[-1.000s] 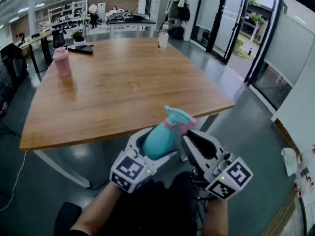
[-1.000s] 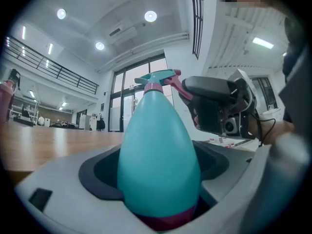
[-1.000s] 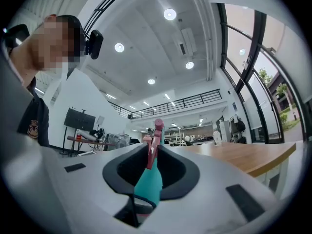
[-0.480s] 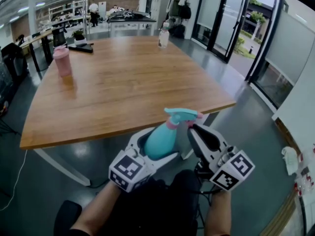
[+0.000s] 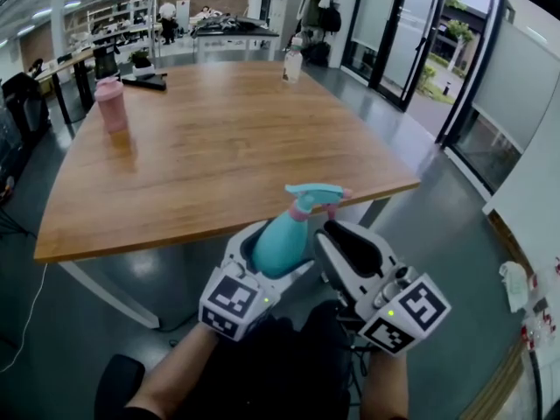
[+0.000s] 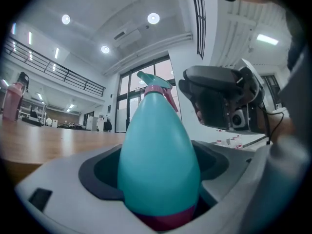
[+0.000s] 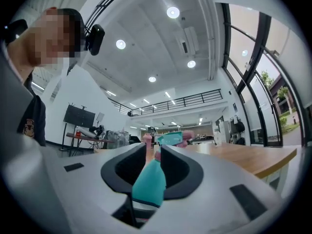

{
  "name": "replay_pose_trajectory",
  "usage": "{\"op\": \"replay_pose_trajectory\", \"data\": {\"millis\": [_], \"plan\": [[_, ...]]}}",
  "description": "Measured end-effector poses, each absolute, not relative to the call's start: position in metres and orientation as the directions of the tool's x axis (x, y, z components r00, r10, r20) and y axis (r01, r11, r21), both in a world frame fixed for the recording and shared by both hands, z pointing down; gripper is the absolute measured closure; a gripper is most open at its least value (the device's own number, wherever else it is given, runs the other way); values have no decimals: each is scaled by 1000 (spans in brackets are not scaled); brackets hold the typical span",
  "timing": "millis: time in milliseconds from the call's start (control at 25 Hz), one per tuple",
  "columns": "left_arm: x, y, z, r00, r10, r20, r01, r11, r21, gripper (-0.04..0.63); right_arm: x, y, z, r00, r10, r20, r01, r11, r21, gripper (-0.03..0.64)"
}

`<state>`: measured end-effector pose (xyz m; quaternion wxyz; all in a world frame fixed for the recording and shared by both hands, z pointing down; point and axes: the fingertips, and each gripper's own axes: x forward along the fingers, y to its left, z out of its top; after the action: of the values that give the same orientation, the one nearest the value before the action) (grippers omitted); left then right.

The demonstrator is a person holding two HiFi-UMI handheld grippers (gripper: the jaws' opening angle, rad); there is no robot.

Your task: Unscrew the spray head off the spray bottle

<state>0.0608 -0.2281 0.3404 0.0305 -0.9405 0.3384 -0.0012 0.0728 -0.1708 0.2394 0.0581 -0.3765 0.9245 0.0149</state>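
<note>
Below the near edge of the wooden table [image 5: 201, 147], in the head view, we see the left gripper [image 5: 278, 256] clamped on the body of the teal spray bottle [image 5: 282, 233]. The bottle tilts up toward the table, and its spray head [image 5: 313, 195] is on. The right gripper [image 5: 331, 234] lies just beside the bottle's neck. In the left gripper view, we see both jaws pressed against the bottle's sides. In the right gripper view, we see the jaws slightly apart, having just been opening, with the neck showing in the narrow gap between them.
</note>
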Motion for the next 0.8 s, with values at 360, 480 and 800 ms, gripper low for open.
{"op": "replay_pose_trajectory", "data": {"millis": [360, 480, 800], "plan": [[67, -218, 338, 772, -635, -27, -634, -767, -102, 164, 64, -189, 252, -682, -731, -36, -729, 683, -47, 483], [67, -221, 340, 753, -658, -20, -654, -743, -139, 164, 64, -194, 254, -669, -743, -30, -741, 669, -55, 457], [73, -216, 345, 770, -638, -3, -629, -759, -165, 164, 62, -198, 255, -667, -744, -39, -742, 668, -49, 457]]}}
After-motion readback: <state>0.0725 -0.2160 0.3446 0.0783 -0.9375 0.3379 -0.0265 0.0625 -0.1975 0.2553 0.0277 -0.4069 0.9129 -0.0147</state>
